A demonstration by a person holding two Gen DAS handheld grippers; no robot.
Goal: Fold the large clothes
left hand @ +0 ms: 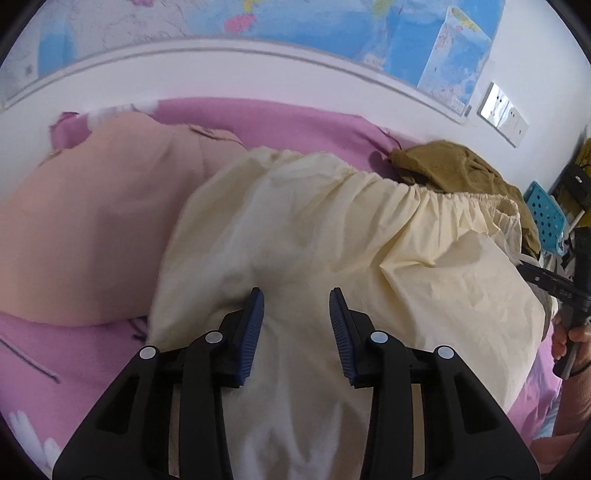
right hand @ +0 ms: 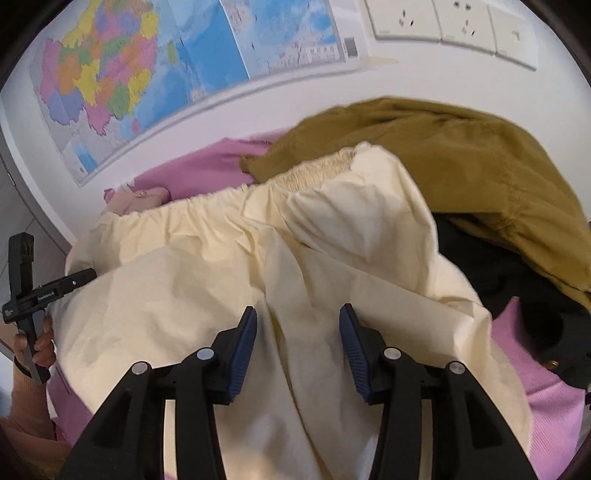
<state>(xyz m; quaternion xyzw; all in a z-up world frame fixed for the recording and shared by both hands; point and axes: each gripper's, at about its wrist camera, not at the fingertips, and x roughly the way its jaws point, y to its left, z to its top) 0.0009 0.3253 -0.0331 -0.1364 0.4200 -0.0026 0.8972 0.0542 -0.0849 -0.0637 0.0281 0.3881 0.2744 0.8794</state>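
While both claws hang over the bed, each stands released, blue pads parted with nothing pinched between them. Nearest, the left gripper (left hand: 296, 301) hovers above the cream garment (left hand: 332, 229), cloth showing in the gap but the pads not pressing it. Beside it, the right gripper (right hand: 297, 319) is likewise apart over the same cream fabric. That garment lies spread and rumpled across the pink bedsheet (left hand: 295, 118), its gathered elastic waistband (left hand: 424, 192) at the far edge. To its left lies a peach garment (left hand: 92, 221); at its far right corner an olive-brown garment (right hand: 461, 155) is heaped, overlapping the waistband, with something black under it. Beyond, on the white wall, hangs a map (right hand: 147, 66), with wall sockets (right hand: 443, 18) to its right.
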